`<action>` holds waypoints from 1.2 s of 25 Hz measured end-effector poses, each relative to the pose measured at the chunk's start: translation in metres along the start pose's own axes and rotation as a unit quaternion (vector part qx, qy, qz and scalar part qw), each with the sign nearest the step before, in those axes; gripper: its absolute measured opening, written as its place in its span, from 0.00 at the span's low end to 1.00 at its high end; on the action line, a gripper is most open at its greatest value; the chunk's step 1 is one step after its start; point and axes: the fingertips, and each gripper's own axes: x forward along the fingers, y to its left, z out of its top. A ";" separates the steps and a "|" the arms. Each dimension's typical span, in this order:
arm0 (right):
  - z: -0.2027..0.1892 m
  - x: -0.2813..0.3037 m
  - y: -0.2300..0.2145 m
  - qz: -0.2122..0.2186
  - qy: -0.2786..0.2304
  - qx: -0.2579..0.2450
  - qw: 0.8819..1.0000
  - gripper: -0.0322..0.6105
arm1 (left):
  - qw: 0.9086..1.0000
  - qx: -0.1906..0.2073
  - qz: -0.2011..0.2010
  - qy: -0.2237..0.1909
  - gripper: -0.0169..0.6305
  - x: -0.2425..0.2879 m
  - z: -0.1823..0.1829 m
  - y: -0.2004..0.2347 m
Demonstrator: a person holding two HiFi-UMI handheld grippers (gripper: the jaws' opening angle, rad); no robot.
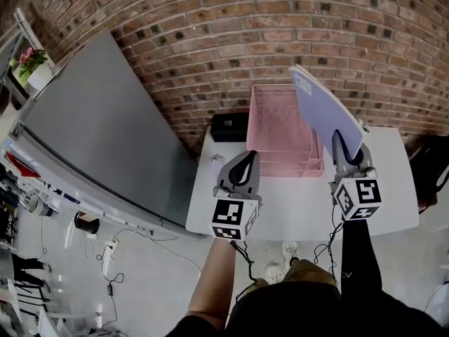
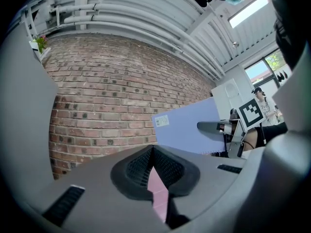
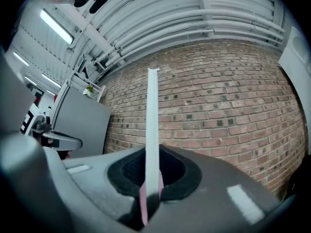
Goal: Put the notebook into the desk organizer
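Observation:
A lavender notebook (image 1: 324, 107) stands on edge in the air over the right end of the pink mesh desk organizer (image 1: 275, 128), which sits at the back of the white table (image 1: 295, 206). My right gripper (image 1: 339, 137) is shut on the notebook's lower edge. In the right gripper view the notebook (image 3: 152, 115) rises edge-on from between the jaws of my right gripper (image 3: 151, 152). My left gripper (image 1: 249, 154) hovers before the organizer's left front corner, shut and holding nothing. The left gripper view shows its closed tips (image 2: 153, 148) and, to the right, the notebook (image 2: 187, 127).
A black box (image 1: 230, 126) sits left of the organizer against the brick wall (image 1: 210, 41). A small pale object (image 1: 216, 159) lies near the table's left edge. A large grey panel (image 1: 98, 132) stands to the left. Cables lie on the floor (image 1: 133, 251).

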 end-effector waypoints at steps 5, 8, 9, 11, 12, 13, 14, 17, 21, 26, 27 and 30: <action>-0.006 0.032 -0.008 0.016 0.004 -0.014 1.000 0.10 | 1.000 -0.001 0.013 0.005 0.04 0.020 -0.003 0.010; -0.011 0.056 -0.012 0.030 0.009 -0.022 0.999 0.10 | 1.000 0.001 0.025 0.011 0.04 0.034 -0.005 0.019; -0.013 0.064 -0.014 0.035 0.011 -0.024 0.999 0.10 | 1.000 0.001 0.029 0.012 0.04 0.040 -0.005 0.022; -0.018 0.081 -0.018 0.043 0.013 -0.030 0.999 0.10 | 0.999 -0.001 0.039 0.012 0.04 0.049 -0.006 0.028; -0.021 0.090 -0.020 0.046 0.015 -0.034 0.998 0.10 | 0.999 -0.003 0.045 0.012 0.04 0.054 -0.007 0.032; -0.024 0.098 -0.021 0.049 0.016 -0.038 0.998 0.10 | 0.999 -0.005 0.051 0.011 0.04 0.059 -0.008 0.035; -0.027 0.107 -0.023 0.052 0.017 -0.042 0.998 0.10 | 0.998 -0.007 0.055 0.012 0.04 0.064 -0.009 0.038; -0.039 0.128 -0.029 0.063 0.025 -0.057 0.996 0.10 | 0.998 -0.008 0.061 0.016 0.04 0.078 -0.016 0.042; -0.055 0.157 -0.037 0.075 0.039 -0.081 0.993 0.10 | 0.997 -0.012 0.071 0.019 0.04 0.093 -0.026 0.047; -0.070 0.185 -0.041 0.090 0.055 -0.117 0.987 0.10 | 0.996 -0.033 0.084 0.024 0.04 0.104 -0.037 0.054; -0.071 0.189 -0.041 0.093 0.057 -0.122 0.986 0.10 | 0.995 -0.035 0.087 0.026 0.04 0.105 -0.039 0.055; -0.077 0.200 -0.041 0.099 0.064 -0.140 0.983 0.10 | 0.994 -0.041 0.096 0.031 0.04 0.109 -0.044 0.057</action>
